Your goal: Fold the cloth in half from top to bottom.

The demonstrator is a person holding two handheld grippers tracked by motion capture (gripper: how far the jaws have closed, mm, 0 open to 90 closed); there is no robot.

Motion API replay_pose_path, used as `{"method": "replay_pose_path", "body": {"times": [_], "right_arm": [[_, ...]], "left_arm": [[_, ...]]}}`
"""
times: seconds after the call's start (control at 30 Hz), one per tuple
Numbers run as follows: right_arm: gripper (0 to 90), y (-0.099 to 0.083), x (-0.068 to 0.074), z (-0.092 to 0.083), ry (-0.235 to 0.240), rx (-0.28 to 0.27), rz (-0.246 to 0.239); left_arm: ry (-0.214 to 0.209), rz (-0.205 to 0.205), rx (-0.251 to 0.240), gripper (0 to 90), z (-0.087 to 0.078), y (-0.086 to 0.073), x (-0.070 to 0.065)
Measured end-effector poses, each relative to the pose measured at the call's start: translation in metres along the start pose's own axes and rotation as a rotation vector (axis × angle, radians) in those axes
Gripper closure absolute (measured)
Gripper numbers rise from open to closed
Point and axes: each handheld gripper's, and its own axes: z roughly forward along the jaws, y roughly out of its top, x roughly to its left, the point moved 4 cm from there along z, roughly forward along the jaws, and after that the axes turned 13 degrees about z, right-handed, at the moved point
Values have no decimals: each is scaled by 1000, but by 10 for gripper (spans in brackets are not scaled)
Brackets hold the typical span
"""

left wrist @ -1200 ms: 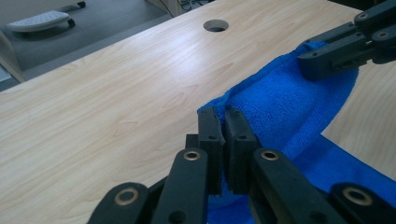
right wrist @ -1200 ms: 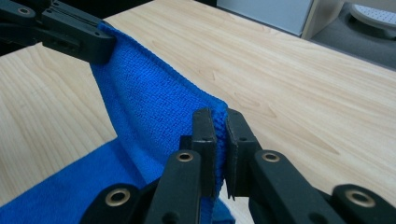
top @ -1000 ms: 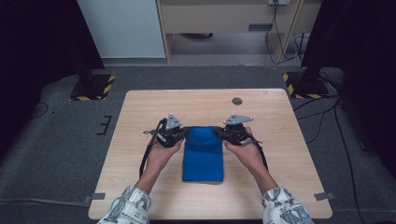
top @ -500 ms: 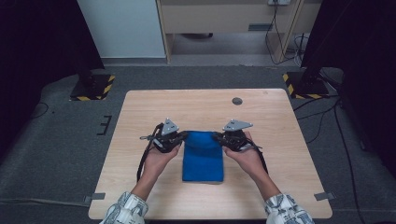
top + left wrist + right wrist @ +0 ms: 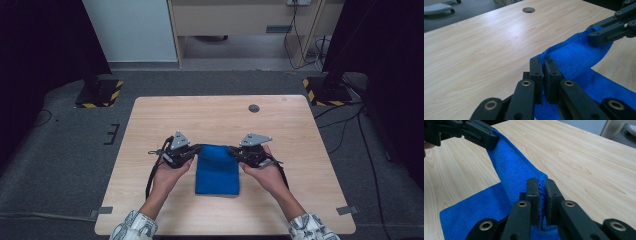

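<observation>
I am holding my left tongs (image 5: 196, 148) and right tongs (image 5: 233, 149) level at mid-frame, each pinching a far corner of the blue cloth (image 5: 217, 172), with bare worktop (image 5: 210, 117) stretching toward the top.

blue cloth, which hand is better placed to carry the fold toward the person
Neither alone: the left gripper and right gripper each pinch a far corner of the blue cloth, lifted evenly, so both should probably move together.

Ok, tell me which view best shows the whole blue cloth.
The high view: the blue cloth lies there in full outline between both grippers. The left gripper view and right gripper view show just its lifted edge, pinched at both corners.
</observation>
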Motion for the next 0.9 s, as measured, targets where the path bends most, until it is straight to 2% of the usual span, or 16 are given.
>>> {"method": "replay_pose_path", "body": {"times": [0.6, 0.9], "right_arm": [[828, -15, 2, 2, 12, 18, 22], [826, -12, 3, 0, 18, 12, 23]], "left_arm": [[-21, -8, 6, 854, 1, -11, -8], [-23, -9, 0, 854, -1, -11, -8]]}}
